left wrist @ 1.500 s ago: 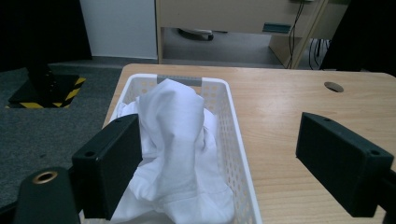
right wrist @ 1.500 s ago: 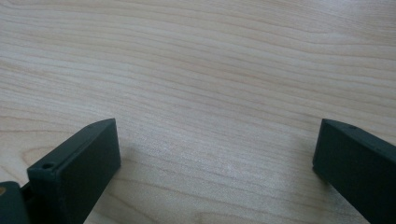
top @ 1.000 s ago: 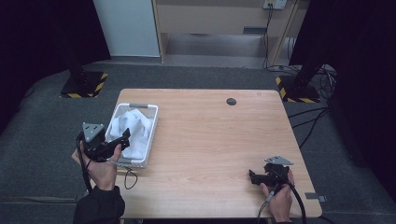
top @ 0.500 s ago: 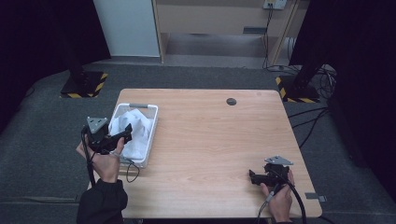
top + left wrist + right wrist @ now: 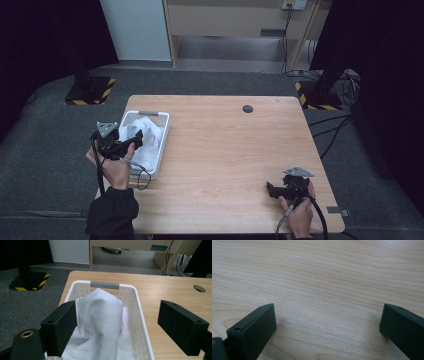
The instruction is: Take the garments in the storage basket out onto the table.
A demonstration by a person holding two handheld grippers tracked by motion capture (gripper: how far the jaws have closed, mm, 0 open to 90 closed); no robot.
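A white perforated basket (image 5: 161, 150) (image 5: 140, 322) with a grey handle (image 5: 104, 284) stands at the table's left edge, holding a crumpled white cloth (image 5: 145, 135) (image 5: 102, 315). My left gripper (image 5: 134, 138) (image 5: 117, 327) hovers open over the basket's near end, its jaws wide apart on either side of the cloth, with no sign of touching it. Low at the table's front right, my right gripper (image 5: 271, 190) (image 5: 327, 325) is open with bare wood between its jaws.
The wooden table (image 5: 230, 150) has a round cable hole (image 5: 247, 108) (image 5: 199, 288) near its far edge. Black stands with yellow-striped bases (image 5: 90, 92) flank the table on grey carpet. A wooden cabinet (image 5: 235, 25) stands behind.
My left gripper has moved forward and right from the table's left edge to over the basket and cloth. The right gripper has stayed put.
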